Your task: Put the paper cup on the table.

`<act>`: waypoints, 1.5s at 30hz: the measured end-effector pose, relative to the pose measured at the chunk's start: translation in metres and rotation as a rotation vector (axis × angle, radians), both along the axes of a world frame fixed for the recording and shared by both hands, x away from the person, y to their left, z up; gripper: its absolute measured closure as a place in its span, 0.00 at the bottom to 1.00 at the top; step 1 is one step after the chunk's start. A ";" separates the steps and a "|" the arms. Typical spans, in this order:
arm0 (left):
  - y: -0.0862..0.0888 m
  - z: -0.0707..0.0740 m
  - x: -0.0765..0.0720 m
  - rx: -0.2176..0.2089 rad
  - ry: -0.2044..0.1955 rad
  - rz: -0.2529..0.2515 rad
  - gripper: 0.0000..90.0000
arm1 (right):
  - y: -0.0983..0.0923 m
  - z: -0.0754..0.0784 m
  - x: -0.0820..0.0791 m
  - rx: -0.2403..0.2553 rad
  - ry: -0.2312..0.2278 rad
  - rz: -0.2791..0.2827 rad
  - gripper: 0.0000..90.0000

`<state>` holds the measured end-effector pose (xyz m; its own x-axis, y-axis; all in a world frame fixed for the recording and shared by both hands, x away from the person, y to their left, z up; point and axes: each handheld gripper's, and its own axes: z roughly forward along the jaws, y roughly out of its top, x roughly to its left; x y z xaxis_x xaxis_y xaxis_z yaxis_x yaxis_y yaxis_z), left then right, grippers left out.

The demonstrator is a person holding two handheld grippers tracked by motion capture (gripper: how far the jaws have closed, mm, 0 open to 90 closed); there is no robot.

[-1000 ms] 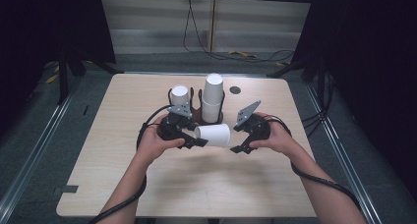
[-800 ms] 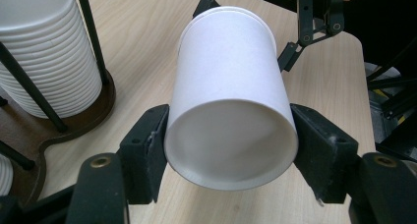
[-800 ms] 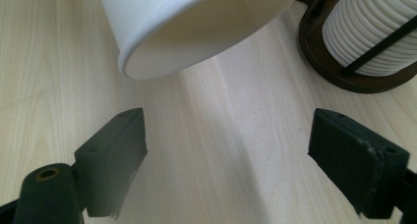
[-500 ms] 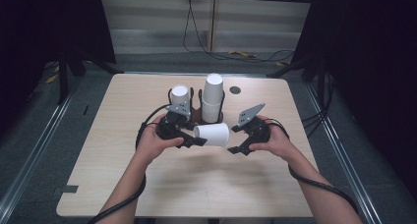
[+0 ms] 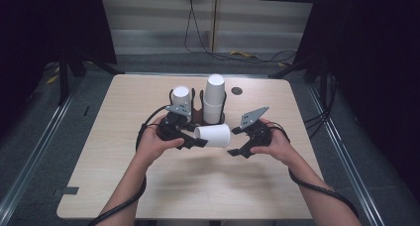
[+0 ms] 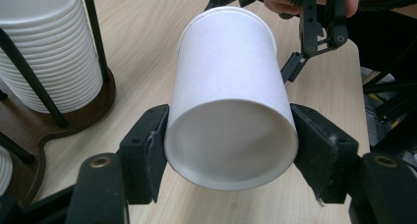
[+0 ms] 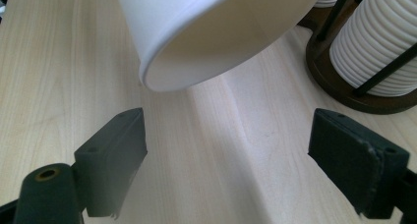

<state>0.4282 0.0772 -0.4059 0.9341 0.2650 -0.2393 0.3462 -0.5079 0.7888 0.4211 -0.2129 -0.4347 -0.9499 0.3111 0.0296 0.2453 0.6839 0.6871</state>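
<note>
— Anything shifted since a second ago?
— Barely; the left claw (image 5: 198, 141) still clamps the paper cup (image 5: 214, 135) above the counter (image 5: 124, 186).
— Orientation?
— Lying level, mouth toward the right claw (image 5: 238, 150), which gapes wide. Cup rack (image 5: 198, 118) just behind.

The paper cup (image 5: 213, 135) lies sideways between the two grippers, before the cup rack (image 5: 198, 118), seemingly off the table (image 5: 124, 186).

two stacks of white cups (image 5: 214, 98) standing upside down in a dark wire holder (image 5: 198, 118) at the far middle of a pale wooden table (image 5: 124, 176); small dark round hole (image 5: 236, 90) near the far edge; cables (image 5: 247, 55) on the floor beyond.
</note>
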 end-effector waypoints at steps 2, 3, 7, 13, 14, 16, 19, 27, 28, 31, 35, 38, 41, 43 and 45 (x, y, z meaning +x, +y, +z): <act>0.000 0.000 0.000 -0.005 0.008 -0.002 0.39 | 0.000 0.000 0.000 0.007 0.006 -0.002 0.15; -0.001 0.000 0.000 -0.005 0.009 -0.004 0.39 | 0.000 -0.001 0.000 0.013 0.009 -0.001 0.15; -0.002 0.000 0.000 -0.008 0.010 -0.004 0.39 | 0.001 -0.001 0.001 0.014 0.013 -0.004 0.15; -0.004 -0.002 0.000 -0.009 0.014 -0.007 0.39 | 0.003 0.000 0.001 0.043 0.018 -0.004 0.15; -0.004 -0.002 0.000 -0.012 0.016 -0.008 0.39 | 0.004 0.000 0.001 0.048 0.014 -0.006 0.15; -0.004 -0.003 0.000 -0.020 0.019 -0.006 0.39 | 0.004 0.001 0.001 0.054 0.017 -0.003 0.15; -0.004 -0.004 -0.001 -0.021 0.026 -0.008 0.39 | 0.005 0.001 0.001 0.066 0.013 0.002 0.15; -0.003 -0.004 0.000 -0.020 0.029 -0.009 0.39 | 0.006 0.002 0.001 0.067 0.004 -0.006 0.15; -0.004 -0.004 0.000 -0.023 0.031 -0.012 0.39 | 0.006 0.002 0.001 0.073 0.004 -0.007 0.15; -0.005 -0.004 -0.001 -0.020 0.028 -0.014 0.39 | 0.007 0.002 0.001 0.071 0.000 -0.004 0.15; -0.007 -0.004 -0.001 -0.023 0.031 -0.013 0.39 | 0.007 0.001 0.001 0.073 0.002 -0.004 0.15; -0.007 -0.003 -0.001 -0.026 0.029 -0.017 0.39 | 0.007 0.001 0.001 0.073 -0.001 -0.005 0.15; -0.008 -0.003 -0.001 -0.019 0.026 -0.019 0.39 | 0.007 0.001 0.001 0.076 0.003 -0.006 0.15; -0.008 -0.003 -0.001 -0.019 0.024 -0.022 0.39 | 0.006 0.001 0.001 0.077 0.002 -0.008 0.15; -0.009 -0.003 -0.001 -0.018 0.024 -0.021 0.39 | 0.006 0.001 0.001 0.073 0.001 -0.006 0.15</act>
<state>0.4273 0.0687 -0.4085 0.9334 0.2410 -0.2658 0.3543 -0.5013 0.7894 0.4222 -0.2065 -0.4335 -0.9479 0.3142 0.0529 0.2500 0.6304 0.7349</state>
